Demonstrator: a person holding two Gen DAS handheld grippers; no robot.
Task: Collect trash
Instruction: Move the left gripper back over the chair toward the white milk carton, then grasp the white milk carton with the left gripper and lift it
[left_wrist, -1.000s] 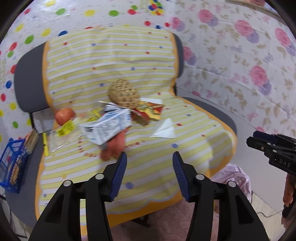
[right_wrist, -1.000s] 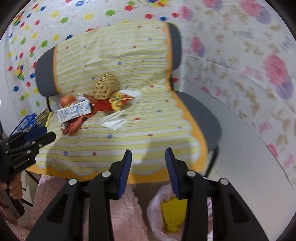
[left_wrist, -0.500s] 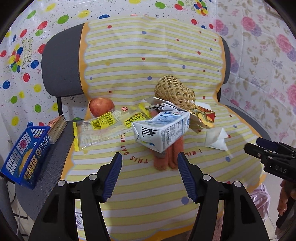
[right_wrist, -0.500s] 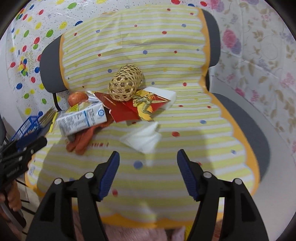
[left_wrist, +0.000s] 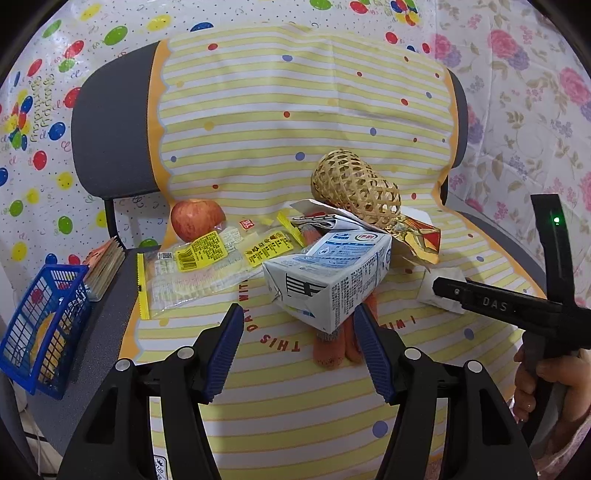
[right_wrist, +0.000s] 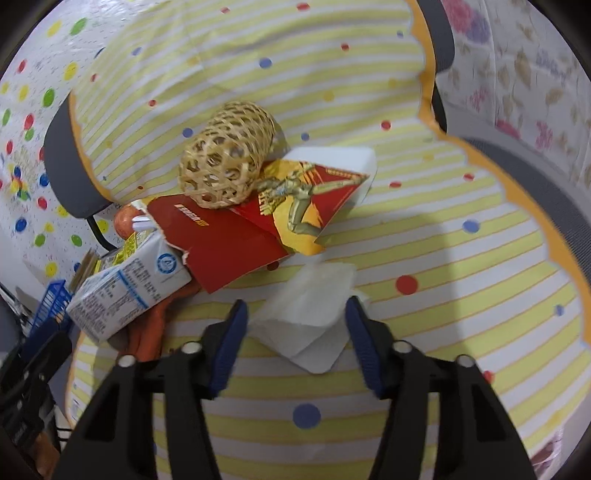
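Trash all sits uncollected beside the milk carton (left_wrist: 328, 275): left gripper (left_wrist: 299, 347) gapes empty before it, right gripper (right_wrist: 293, 341) is closing round the tissue (right_wrist: 304, 321).

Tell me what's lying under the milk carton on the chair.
Under the milk carton lies an orange knitted glove; only its fingers stick out in front. How far it runs beneath, and whether anything else is underneath, the carton hides.
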